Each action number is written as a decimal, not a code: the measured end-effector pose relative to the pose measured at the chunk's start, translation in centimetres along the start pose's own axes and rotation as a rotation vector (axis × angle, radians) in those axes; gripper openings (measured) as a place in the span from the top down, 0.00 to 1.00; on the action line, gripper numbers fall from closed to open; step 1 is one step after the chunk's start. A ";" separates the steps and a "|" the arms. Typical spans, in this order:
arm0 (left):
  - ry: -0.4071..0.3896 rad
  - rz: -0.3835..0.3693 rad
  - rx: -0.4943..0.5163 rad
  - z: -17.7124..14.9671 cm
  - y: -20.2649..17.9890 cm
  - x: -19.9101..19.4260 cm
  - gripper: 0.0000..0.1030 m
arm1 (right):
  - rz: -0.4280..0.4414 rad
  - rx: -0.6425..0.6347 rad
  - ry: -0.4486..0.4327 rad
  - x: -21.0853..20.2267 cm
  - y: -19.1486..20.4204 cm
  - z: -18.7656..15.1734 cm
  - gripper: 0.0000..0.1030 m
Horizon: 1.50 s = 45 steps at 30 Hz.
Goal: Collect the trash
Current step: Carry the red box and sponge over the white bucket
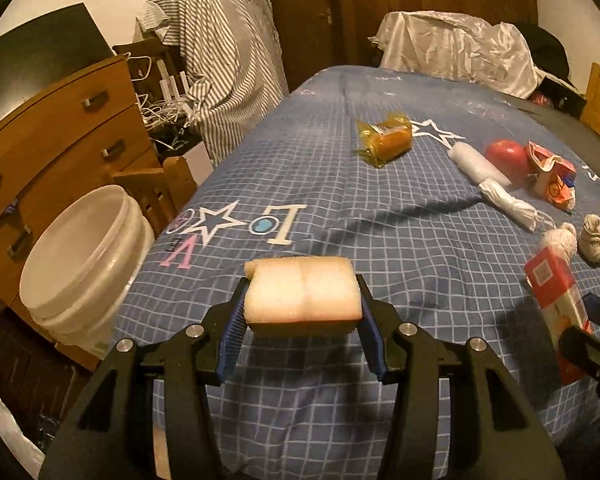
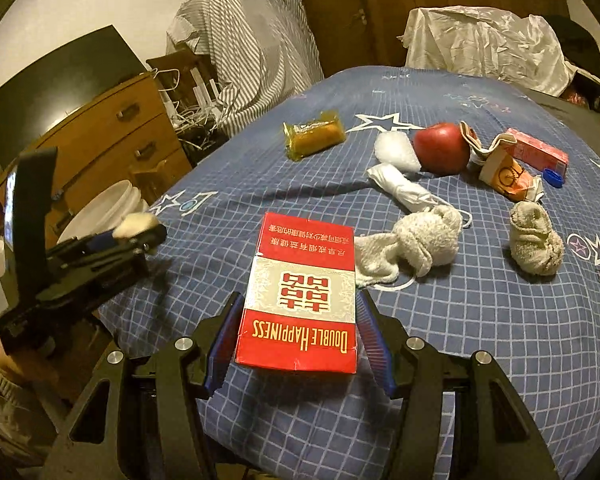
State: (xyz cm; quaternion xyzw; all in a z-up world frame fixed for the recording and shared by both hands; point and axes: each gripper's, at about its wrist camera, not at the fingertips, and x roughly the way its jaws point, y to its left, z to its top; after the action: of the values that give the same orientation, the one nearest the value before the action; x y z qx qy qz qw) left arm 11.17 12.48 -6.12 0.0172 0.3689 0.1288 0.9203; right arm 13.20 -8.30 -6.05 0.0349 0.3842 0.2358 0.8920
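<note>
Left tool (image 1: 302,300): closed on a white foam block (image 1: 302,294), pads pressing both ends, held above the bed (image 1: 340,184) near its edge. Right tool (image 2: 298,332): fingers narrowed against the two long sides of a red carton (image 2: 300,292); whether the carton is lifted or resting on the bed cannot be told.

Landmark: white bucket (image 1: 80,256), standing on the floor beside the bed's edge, left of the foam block. The part of its interior in view shows no trash; its bottom is hidden.

Progress (judgement): early. Two items are gripped, none visibly deposited. The foam block is the piece nearest the bucket and appears next for dropping in; the carton lies farther from it, toward the bed's middle.

Left on the bed, all well apart from the bucket: a yellow wrapper (image 2: 314,138), nearest of the group; a bubble-wrap roll (image 2: 396,152) and a rolled white bag (image 2: 404,188); an apple (image 2: 442,148); a torn paper cup (image 2: 504,172), a pink box (image 2: 538,152) and a blue cap (image 2: 553,178); two knotted socks (image 2: 424,240). Which of these count as trash is a judgement; the apple and socks may not.
</note>
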 end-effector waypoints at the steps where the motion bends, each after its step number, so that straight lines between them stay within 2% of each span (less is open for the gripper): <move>1: -0.004 0.002 -0.002 0.0 0.1 -0.1 0.54 | -0.001 -0.003 0.002 0.1 0.1 0.1 0.44; 14: -0.054 0.043 -0.057 0.5 2.8 -1.6 0.54 | -0.002 -0.066 -0.026 0.2 2.7 1.8 0.44; 28: -0.086 0.086 -0.124 0.7 6.8 -2.6 0.53 | 0.036 -0.180 -0.082 0.0 8.7 4.4 0.44; 38: -0.099 0.105 -0.152 0.8 8.6 -3.1 0.53 | 0.059 -0.220 -0.090 0.5 11.6 5.6 0.44; 45: -0.119 0.143 -0.178 1.4 11.1 -3.5 0.53 | 0.090 -0.240 -0.114 1.2 13.9 7.8 0.44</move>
State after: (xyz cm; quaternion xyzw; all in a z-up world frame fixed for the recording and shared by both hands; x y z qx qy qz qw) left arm 7.19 22.43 -1.33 -0.0307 0.2987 0.2250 0.9269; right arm 13.94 5.52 1.99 -0.0417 0.3001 0.3176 0.8985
